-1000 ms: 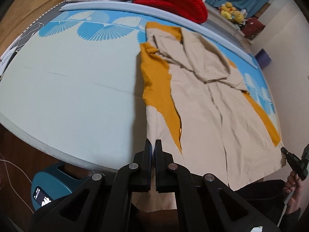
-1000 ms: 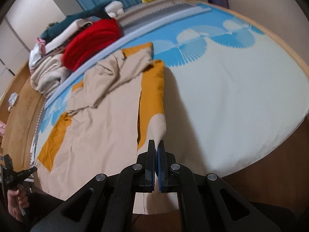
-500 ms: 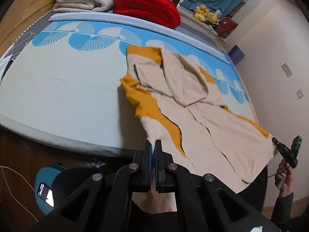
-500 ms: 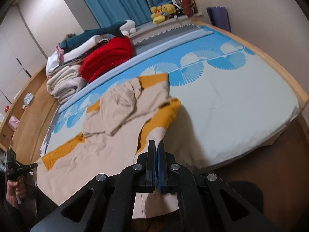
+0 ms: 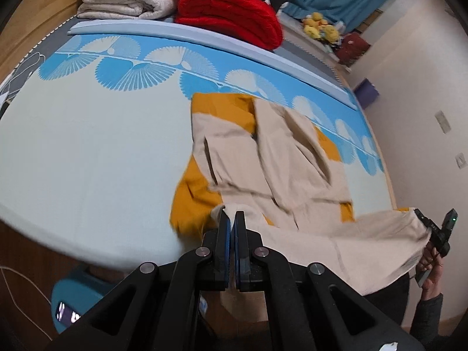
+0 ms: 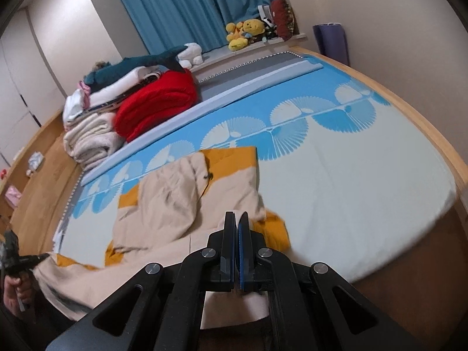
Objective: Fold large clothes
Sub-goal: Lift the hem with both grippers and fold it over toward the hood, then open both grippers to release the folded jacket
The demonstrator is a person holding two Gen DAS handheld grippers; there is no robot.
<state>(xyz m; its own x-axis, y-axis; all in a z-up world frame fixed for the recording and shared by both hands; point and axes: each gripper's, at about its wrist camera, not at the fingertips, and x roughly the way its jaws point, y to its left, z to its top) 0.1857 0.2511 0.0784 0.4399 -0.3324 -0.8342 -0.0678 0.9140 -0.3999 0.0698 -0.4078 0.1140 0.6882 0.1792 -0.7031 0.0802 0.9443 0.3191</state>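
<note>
- Left wrist view: left gripper (image 5: 232,219) clamped on the beige-and-mustard garment (image 5: 280,161), bed (image 5: 87,152) centre; right gripper (image 5: 421,218) pinches its hem at 3 o'clock.
- Right wrist view: right gripper (image 6: 237,222) clamped on garment (image 6: 175,193); blue curtain (image 6: 181,5) at 12 o'clock shows fully only here.

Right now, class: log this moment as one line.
left tool: shut on garment | right tool: shut on garment | hem lifted off bed

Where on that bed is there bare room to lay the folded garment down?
The widest free patch is the pale sheet, bordered by the beige-and-mustard garment, the blue fan print and the wooden bed edge. It is crowded behind the pale blue bolster, where the red blanket and folded cream blankets sit.
</note>
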